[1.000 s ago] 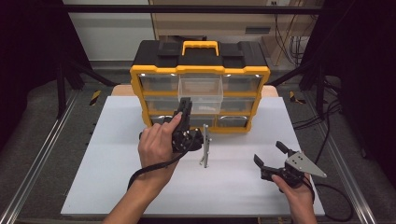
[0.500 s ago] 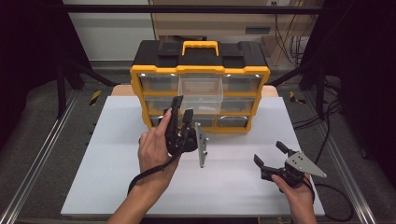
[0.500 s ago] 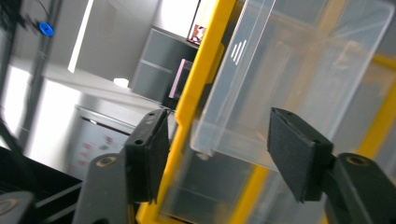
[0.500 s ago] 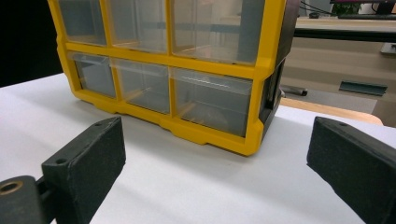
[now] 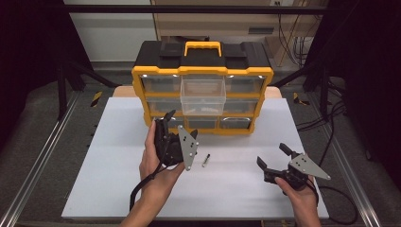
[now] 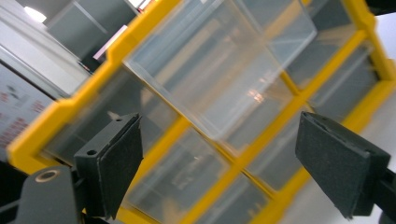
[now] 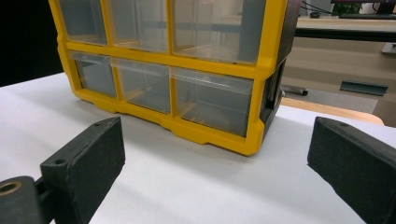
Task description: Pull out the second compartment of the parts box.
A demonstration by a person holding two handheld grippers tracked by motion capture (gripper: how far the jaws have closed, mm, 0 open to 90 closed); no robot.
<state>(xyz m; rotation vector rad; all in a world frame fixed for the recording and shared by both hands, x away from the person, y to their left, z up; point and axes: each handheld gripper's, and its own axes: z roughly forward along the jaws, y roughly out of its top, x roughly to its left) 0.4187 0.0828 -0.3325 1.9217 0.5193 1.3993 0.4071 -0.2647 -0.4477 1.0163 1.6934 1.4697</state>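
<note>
Left gripper [image 5: 163, 124] jaws just opened wide, nothing between them; small metal pin [image 5: 206, 160] it let go now lying mid-worktop, just beside it. Looks aimed at pulled-out clear drawer [image 5: 203, 96] of yellow organizer [image 5: 142, 90]. Right gripper [image 5: 273, 156] open, idle near right edge.

White table [image 5: 118, 189]: drawer cabinet [image 5: 203, 71], small bit [image 5: 206, 160].

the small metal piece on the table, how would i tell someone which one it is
Start at the yellow and black drawer cabinet at the back of the white table. In front of it, just right of the left gripper, lies a short silvery pin. It is the sole loose item on the tabletop.
</note>
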